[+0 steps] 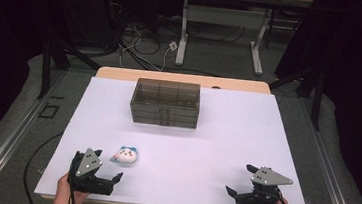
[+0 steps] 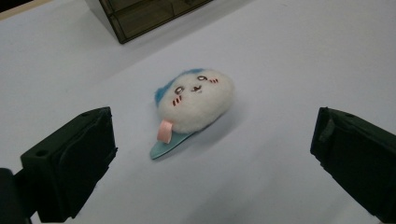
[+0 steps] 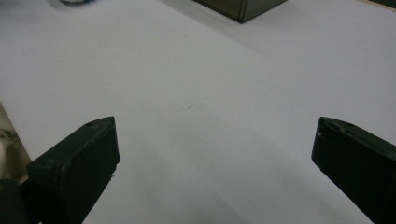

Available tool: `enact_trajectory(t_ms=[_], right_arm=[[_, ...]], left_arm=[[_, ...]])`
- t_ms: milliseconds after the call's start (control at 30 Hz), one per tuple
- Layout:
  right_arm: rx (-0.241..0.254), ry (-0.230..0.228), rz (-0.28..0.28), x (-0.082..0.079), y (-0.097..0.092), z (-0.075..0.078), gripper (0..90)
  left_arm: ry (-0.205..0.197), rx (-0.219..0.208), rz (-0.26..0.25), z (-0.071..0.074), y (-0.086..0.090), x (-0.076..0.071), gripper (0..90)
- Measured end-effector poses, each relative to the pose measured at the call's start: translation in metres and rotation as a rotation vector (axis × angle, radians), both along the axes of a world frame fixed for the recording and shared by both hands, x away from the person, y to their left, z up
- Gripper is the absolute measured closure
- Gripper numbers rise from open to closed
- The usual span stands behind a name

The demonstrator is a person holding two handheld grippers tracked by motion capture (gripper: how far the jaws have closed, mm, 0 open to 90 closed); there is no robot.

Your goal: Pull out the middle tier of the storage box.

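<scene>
A small white plush toy [image 1: 125, 155] with a blue back and a drawn face lies on the white table sheet [image 1: 224, 151] at the front left. In the left gripper view the plush toy [image 2: 196, 100] rests ahead of and between the wide-apart jaws, with a pink tag and a blue base toward me. My left gripper [image 1: 100, 167] sits just left of and nearer than the toy, open [image 2: 212, 154] and touching nothing. My right gripper [image 1: 240, 179] rests at the front right, open [image 3: 215, 158], with bare sheet between its jaws.
A dark translucent box of small drawers [image 1: 165, 103] stands at the middle back of the sheet; its corner shows as the drawer box [image 2: 140, 14] and the drawer box [image 3: 243, 7]. A desk frame and cables lie on the floor beyond the table.
</scene>
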State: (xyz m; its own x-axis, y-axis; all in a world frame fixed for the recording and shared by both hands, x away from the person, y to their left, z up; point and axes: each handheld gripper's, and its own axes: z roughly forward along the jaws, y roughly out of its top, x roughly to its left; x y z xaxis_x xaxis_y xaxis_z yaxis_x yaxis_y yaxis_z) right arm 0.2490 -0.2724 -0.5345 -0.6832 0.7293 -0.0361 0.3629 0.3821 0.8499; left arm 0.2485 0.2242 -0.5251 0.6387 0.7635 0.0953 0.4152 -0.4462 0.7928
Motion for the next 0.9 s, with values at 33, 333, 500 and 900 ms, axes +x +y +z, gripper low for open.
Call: enact_trajectory(t_ms=[33,333,500,900], right_arm=[[-0.003,-0.003,0.002,0.000,0.000,0.000,0.4],[0.001,0.001,0.002,0.001,0.000,-0.001,0.4],[-0.002,0.008,0.004,0.001,0.000,-0.001,0.4],[-0.002,0.013,-0.005,0.001,-0.001,-0.001,0.4]], left_arm=[[0.000,0.000,0.000,0.000,0.000,0.000,0.0],[0.003,0.012,0.008,0.003,-0.003,0.002,0.1],[0.001,0.009,0.006,0.005,-0.006,0.004,0.2],[0.030,0.042,0.020,0.009,-0.025,0.015,0.2]])
